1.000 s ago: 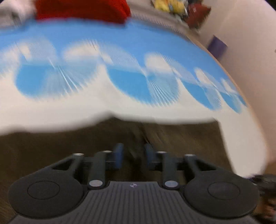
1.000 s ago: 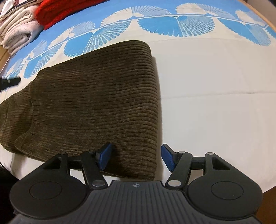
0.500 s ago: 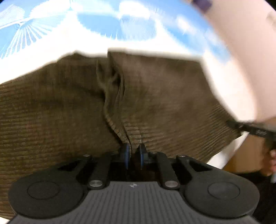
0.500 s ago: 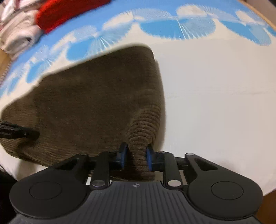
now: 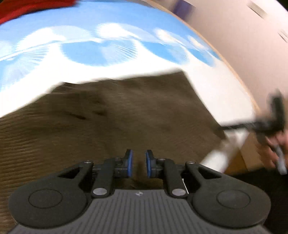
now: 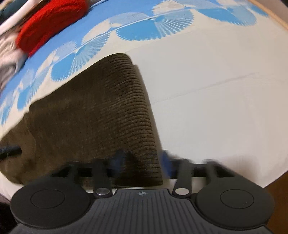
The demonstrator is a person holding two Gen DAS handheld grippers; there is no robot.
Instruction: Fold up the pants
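The brown corduroy pants point(image 5: 111, 115) lie folded into a flat rectangle on a white and blue patterned sheet point(image 5: 108, 48). My left gripper point(image 5: 138, 164) is open a little, with the pants below and between its blue pads, holding nothing. In the right wrist view the pants point(image 6: 100, 122) show a rounded fold edge on their right side. My right gripper point(image 6: 142, 162) is open, its blurred blue pads either side of the near corner of that fold. The right gripper also shows blurred in the left wrist view point(image 5: 266, 124).
A red knitted garment point(image 6: 48, 25) and pale folded clothes point(image 6: 9, 54) lie at the far left of the sheet. The bed's wooden edge point(image 6: 270, 12) runs along the far right. A pale wall point(image 5: 243, 36) stands beyond the bed.
Both grippers were shut on pinches of the pants half a second ago. Both have opened and let the cloth drop flat. The left view has swung up.
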